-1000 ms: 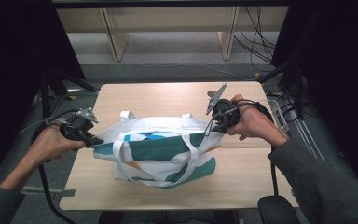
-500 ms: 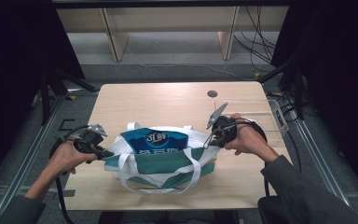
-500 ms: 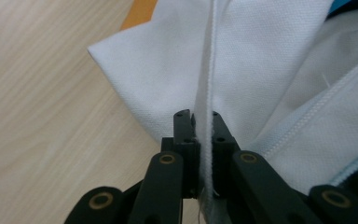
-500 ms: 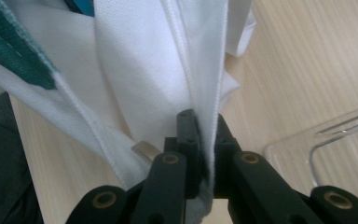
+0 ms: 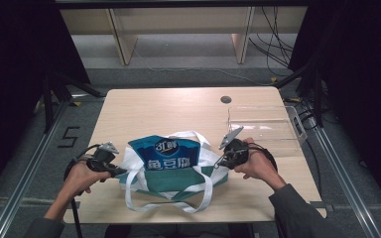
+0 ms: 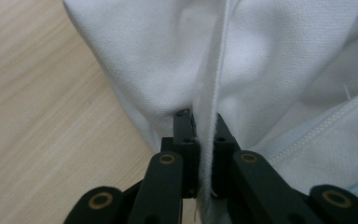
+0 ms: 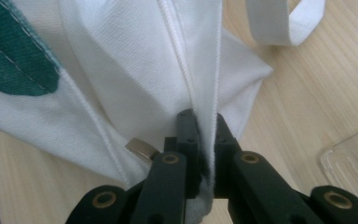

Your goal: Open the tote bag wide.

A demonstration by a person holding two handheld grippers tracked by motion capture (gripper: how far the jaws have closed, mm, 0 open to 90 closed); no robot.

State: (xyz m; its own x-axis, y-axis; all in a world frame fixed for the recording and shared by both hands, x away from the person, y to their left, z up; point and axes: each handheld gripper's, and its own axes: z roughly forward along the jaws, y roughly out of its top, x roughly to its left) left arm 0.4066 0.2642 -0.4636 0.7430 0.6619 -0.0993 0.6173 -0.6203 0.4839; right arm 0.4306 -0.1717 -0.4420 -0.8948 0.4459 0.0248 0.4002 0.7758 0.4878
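Note:
A white and teal tote bag (image 5: 171,166) with white strap handles lies folded on the wooden table (image 5: 178,109), near its front edge. My left gripper (image 5: 119,172) is shut on the bag's left edge. In the left gripper view the black jaws pinch a white fabric seam (image 6: 207,140) of the bag. At the bag's right edge my right gripper (image 5: 220,162) is shut on the cloth. The right gripper view shows its jaws clamped on a white fold (image 7: 205,116) beside a zip, with a teal panel (image 7: 14,60) at the left.
A clear plastic tray (image 5: 263,124) sits on the table's right side, just beyond my right hand, and its corner (image 7: 349,158) appears in the right gripper view. A small round hole (image 5: 225,99) marks the tabletop at the back. Bare wood lies behind the bag.
Both grippers have pulled the bag toward the table's front edge and lowered it. Its top half has folded forward, so the teal printed panel now faces up.

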